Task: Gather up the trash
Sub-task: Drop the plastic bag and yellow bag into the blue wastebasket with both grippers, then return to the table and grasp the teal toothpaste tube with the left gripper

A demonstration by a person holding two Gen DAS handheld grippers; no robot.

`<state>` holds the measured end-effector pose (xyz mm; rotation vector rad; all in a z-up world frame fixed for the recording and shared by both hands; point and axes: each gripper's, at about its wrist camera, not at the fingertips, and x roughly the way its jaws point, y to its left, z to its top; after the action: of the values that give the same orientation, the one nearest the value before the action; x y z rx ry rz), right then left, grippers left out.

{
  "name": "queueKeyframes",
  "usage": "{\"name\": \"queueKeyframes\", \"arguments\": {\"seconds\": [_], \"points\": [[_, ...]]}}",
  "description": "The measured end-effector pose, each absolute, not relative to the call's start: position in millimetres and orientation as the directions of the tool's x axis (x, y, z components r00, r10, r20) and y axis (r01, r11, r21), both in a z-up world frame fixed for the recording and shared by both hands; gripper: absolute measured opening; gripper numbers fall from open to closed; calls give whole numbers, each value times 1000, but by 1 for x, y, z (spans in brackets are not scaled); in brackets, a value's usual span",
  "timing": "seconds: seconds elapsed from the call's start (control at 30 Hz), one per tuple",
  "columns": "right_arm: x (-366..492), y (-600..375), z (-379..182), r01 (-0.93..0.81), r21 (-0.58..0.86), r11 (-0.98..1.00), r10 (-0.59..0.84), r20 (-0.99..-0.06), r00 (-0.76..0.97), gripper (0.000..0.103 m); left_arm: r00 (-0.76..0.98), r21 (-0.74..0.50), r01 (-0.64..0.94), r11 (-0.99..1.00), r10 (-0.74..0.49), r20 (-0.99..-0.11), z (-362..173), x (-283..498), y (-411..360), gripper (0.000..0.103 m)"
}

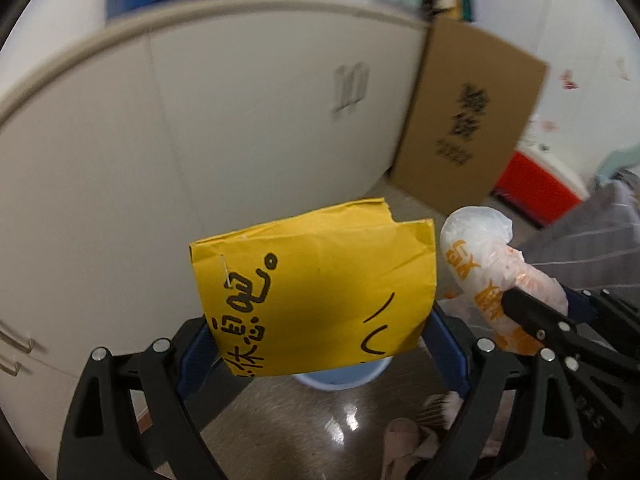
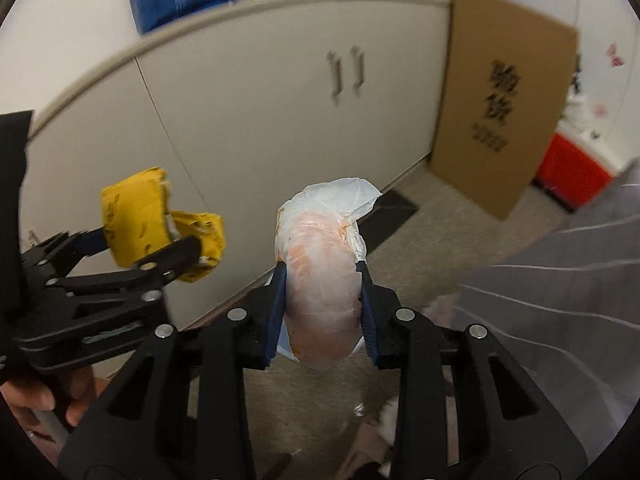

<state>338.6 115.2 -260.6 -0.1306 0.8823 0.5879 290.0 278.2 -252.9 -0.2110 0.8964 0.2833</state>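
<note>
On my left, the left gripper (image 1: 316, 340) has its blue-padded fingers (image 1: 196, 344) spread wide and pressed against the two sides of a folded yellow paper bag (image 1: 316, 296) with black handwriting on it. The bag stands up between the pads and reaches well past the fingertips. Just below the fingertips, under the bag's lower edge, I see the rim of a pale blue bucket (image 1: 340, 378) on the glossy floor. Beyond the bag stands a row of beige cabinet doors (image 1: 240, 120).

In my right-hand view, the left gripper (image 2: 160, 246) shows at the left edge with the yellow bag (image 2: 136, 220) clamped in it, and a hand (image 2: 36, 400) on its grip. The right gripper (image 2: 322, 304) pinches a crumpled white plastic bag (image 2: 322, 280) with orange print; both blue pads (image 2: 276, 312) dent its sides, and the bundle bulges out above the fingertips. Farther right, beyond the fingers, a brown cardboard sheet (image 2: 504, 112) leans against the cabinets, with a red box (image 2: 572, 176) behind it and grey striped cloth (image 2: 560, 288) beside the right finger.
</note>
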Motion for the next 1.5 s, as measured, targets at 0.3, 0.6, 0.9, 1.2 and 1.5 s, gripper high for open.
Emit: {"name": "queueKeyframes", "arguments": {"seconds": [0.3,0.6,0.9,1.2,1.5], "points": [[384,133,-323,-458,165,874,384,-812,440,74,471,-59,-364,929,129,-872,-321,330,307,88],[374,104,-321,-363,90,927,295,-772,563,80,431,-68,-313,947,78,-899,-351,351,287,89],[370,75,-288,-290,118,950,289,-691,663,82,462,-62,-281,958,78,-883,-331,371,271,92],[358,63,-271,-285,138,948,299,-688,661,83,470,-75,-305,949,81,-879,-310,361,266,92],[317,52,-214,-327,176,929,362,-625,692,83,566,-128,-334,934,90,-820,-246,308,256,92]]}}
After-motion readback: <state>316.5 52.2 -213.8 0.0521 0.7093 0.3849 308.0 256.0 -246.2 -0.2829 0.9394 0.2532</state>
